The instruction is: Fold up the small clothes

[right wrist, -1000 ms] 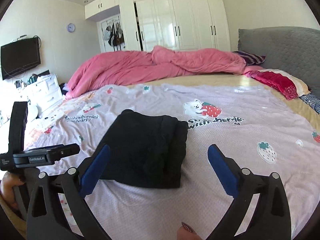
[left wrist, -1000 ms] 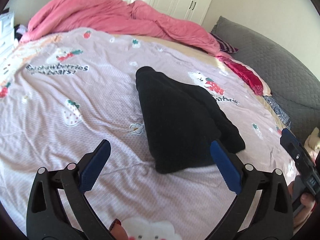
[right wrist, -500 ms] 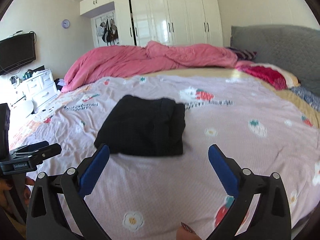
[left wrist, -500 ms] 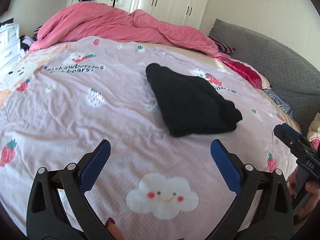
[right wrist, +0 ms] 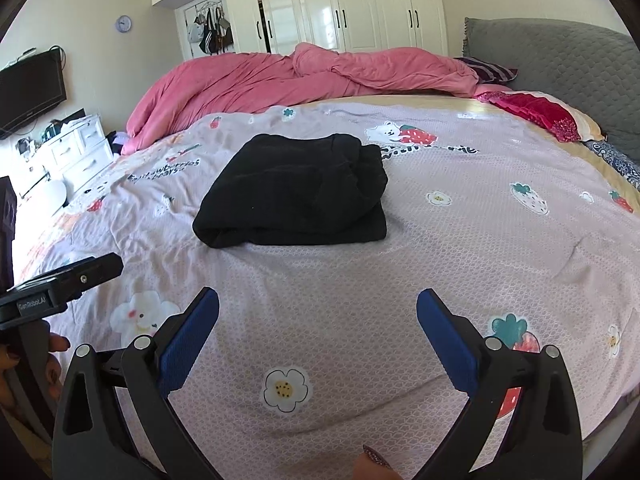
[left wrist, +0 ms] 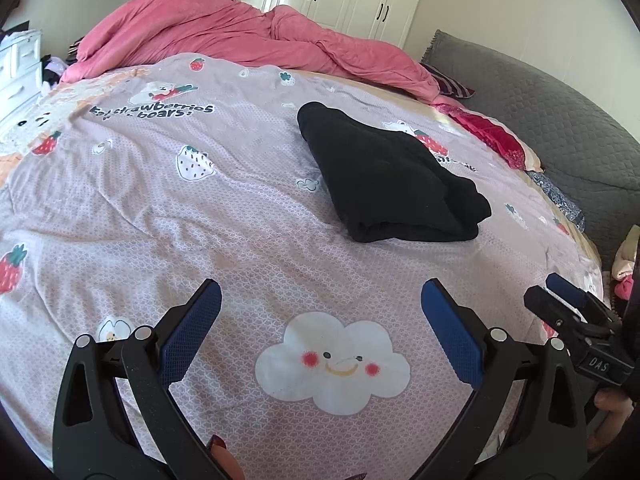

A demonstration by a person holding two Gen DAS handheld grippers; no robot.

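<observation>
Fold looks done, and you've backed both tongs off the pile.

Left wrist view: your left tongs [left wrist: 320, 308] are spread wide with nothing in them, and the black garment [left wrist: 384, 176] sits folded on the bedsheet [left wrist: 240, 220], ahead and a bit right of the tips, well apart now; a second ago it lay right at them. Right wrist view: right tongs [right wrist: 318, 316] are wide open and empty too, the garment [right wrist: 296, 196] ahead and slightly left. I'd say this piece is finished.

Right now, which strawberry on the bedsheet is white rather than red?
The white strawberry beside the black folded garment; the red strawberry by the sheet's edge is fully coloured.
</observation>
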